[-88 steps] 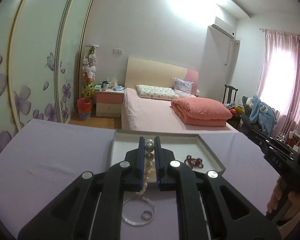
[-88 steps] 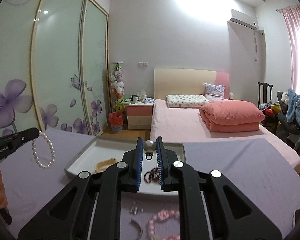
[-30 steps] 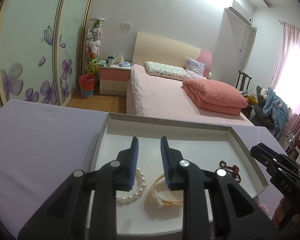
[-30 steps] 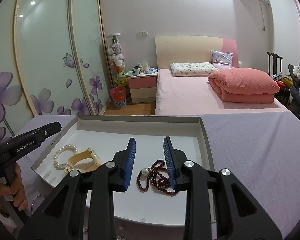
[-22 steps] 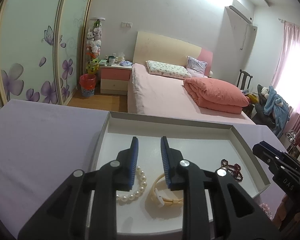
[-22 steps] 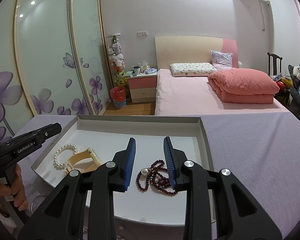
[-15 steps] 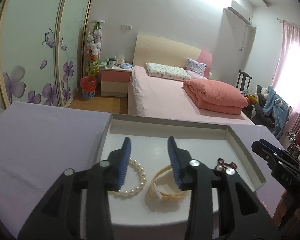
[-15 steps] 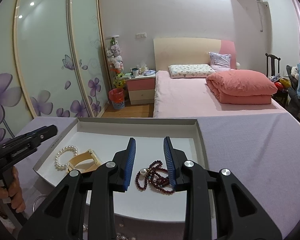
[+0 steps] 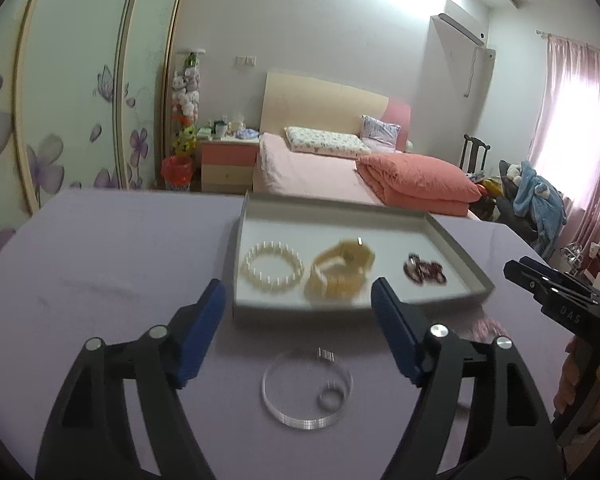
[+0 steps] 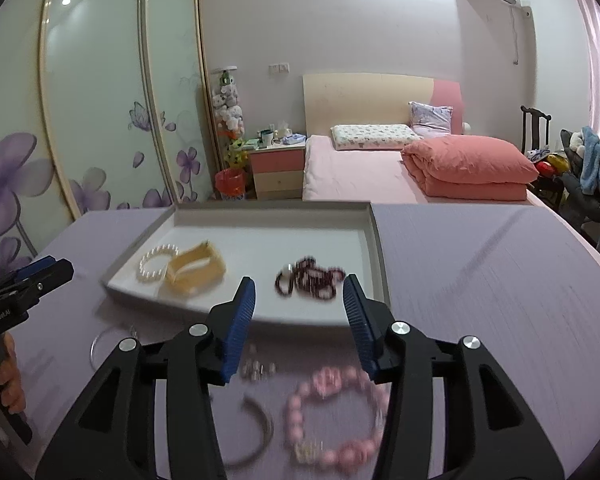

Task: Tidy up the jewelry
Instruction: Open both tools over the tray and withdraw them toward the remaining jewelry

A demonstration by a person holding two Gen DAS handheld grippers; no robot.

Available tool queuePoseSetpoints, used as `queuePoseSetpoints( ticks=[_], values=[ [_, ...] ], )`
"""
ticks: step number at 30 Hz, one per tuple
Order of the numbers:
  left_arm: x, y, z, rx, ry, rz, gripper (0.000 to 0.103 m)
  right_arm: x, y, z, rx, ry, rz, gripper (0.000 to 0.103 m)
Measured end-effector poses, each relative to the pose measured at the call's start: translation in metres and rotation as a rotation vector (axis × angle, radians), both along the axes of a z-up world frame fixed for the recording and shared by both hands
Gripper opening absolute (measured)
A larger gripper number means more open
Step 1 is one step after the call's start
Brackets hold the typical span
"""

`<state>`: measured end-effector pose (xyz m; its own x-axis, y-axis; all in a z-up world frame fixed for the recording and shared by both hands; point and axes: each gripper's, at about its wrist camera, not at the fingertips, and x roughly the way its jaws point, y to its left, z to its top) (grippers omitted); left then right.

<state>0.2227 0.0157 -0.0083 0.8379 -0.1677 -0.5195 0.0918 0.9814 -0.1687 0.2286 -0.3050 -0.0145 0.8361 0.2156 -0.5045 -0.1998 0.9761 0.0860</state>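
Now both sets of jaws opening, nothing between. Left gripper [image 9: 296, 304] above clear bangle [image 9: 307, 388]: stiff, slick, flat; pinch rim. Right gripper [image 10: 299, 304] above pink bead bracelet [image 10: 334, 416]: light, floppy loop, long axis roughly across view; pinch beads. White tray [image 10: 374, 248] beyond holds pearls [image 10: 156, 266].

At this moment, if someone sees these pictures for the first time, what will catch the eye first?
First comes the white tray on the purple table, holding a pearl bracelet, a yellow band and dark red beads in a row. Next, the pink bead bracelet lying loose on the table in front of the tray. Both the left gripper and right gripper are opening, with nothing between their blue pads.
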Motion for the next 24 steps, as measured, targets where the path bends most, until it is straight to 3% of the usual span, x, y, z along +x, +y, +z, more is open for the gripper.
queuePoseSetpoints(
  ticks=[6,11,13,22,24],
  values=[
    [-0.010,-0.001,-0.017,0.007,0.060,-0.001,0.085,-0.033,0.002,-0.012,-0.012,0.023,0.005,0.050],
    [0.001,-0.021,-0.033,0.093,0.141,-0.026,0.091,-0.046,-0.001,-0.015,-0.002,0.025,0.010,0.050],
    [0.008,-0.027,-0.042,0.131,0.193,-0.032,0.091,-0.048,-0.002,-0.016,0.005,0.030,0.011,0.051],
    [0.031,-0.028,-0.067,0.155,0.359,-0.025,0.091,-0.048,-0.005,-0.023,0.022,0.045,0.012,0.051],
    [0.032,-0.029,-0.067,0.168,0.364,-0.026,0.092,-0.048,-0.006,-0.024,0.024,0.049,0.012,0.051]
  ],
)
